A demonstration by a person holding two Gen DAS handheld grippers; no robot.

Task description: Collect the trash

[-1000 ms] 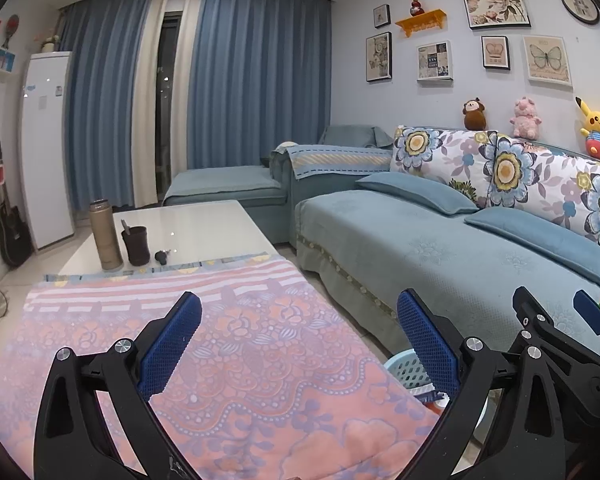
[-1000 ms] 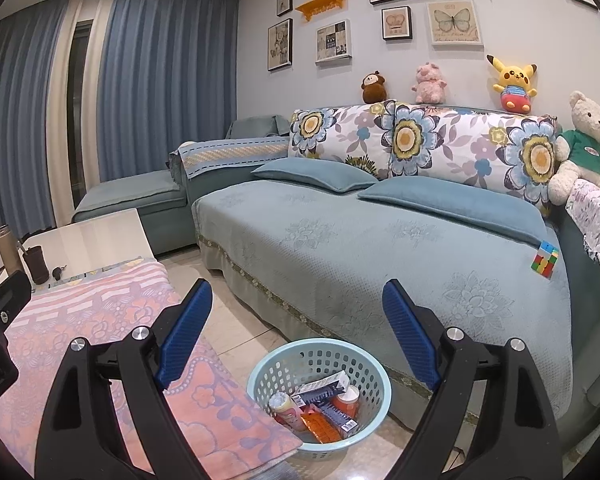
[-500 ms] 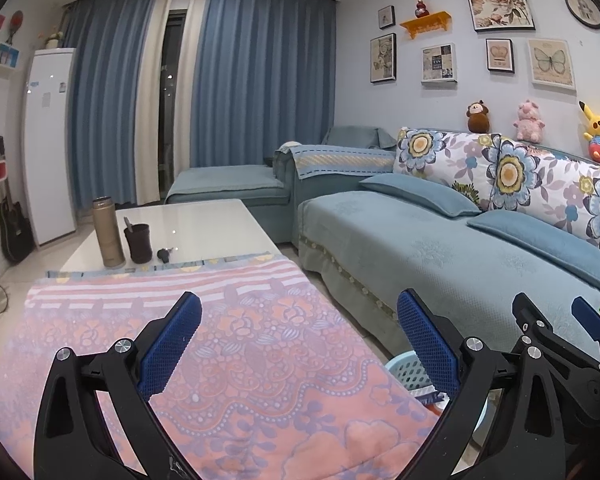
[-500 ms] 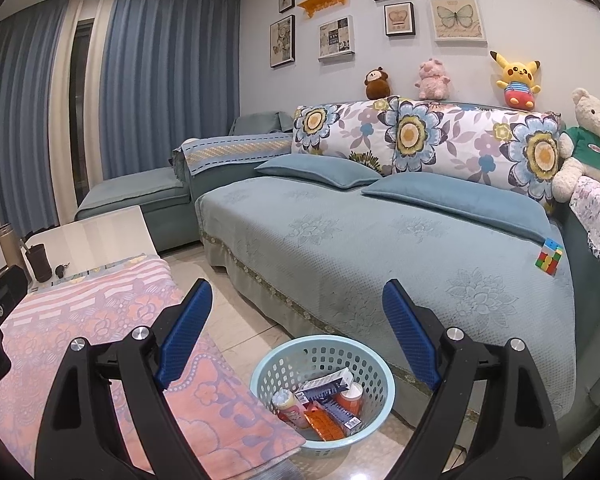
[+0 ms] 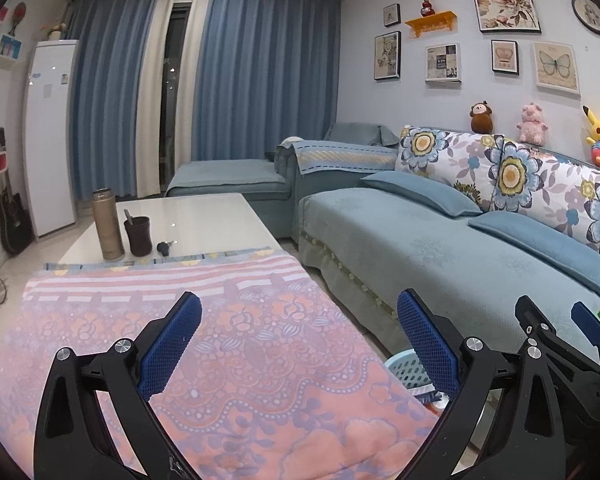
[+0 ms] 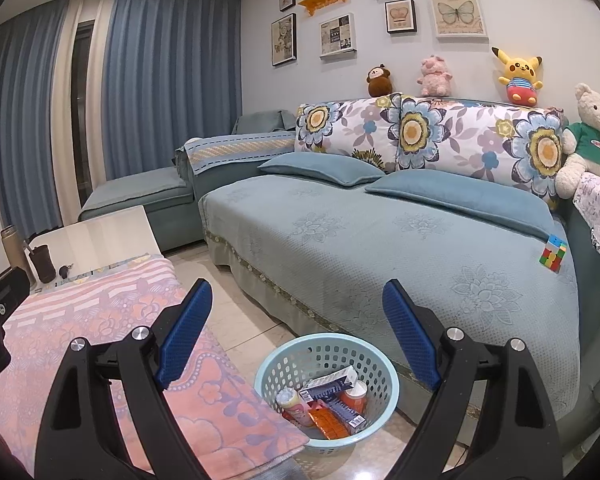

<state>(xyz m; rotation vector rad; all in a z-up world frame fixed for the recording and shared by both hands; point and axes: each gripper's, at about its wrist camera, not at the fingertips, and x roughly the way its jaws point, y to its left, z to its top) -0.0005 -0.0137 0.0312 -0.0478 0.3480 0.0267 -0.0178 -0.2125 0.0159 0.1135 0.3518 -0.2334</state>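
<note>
A light blue plastic basket (image 6: 325, 338) stands on the floor between the table and the sofa. It holds several pieces of trash (image 6: 332, 404): small boxes, an orange packet and a little round tub. My right gripper (image 6: 296, 296) hovers above and just short of the basket, open, with nothing between its blue pads. My left gripper (image 5: 298, 312) hangs open over the pink patterned cloth (image 5: 236, 344) on the table, also empty. In the left wrist view only a slice of the basket (image 5: 406, 372) shows behind the right finger.
A bronze flask (image 5: 107, 224), a dark cup (image 5: 138, 236) and keys (image 5: 165, 247) stand on the white table's far part. The blue sofa (image 6: 380, 248) runs along the right, with a puzzle cube (image 6: 555, 255) on it and plush toys along the back.
</note>
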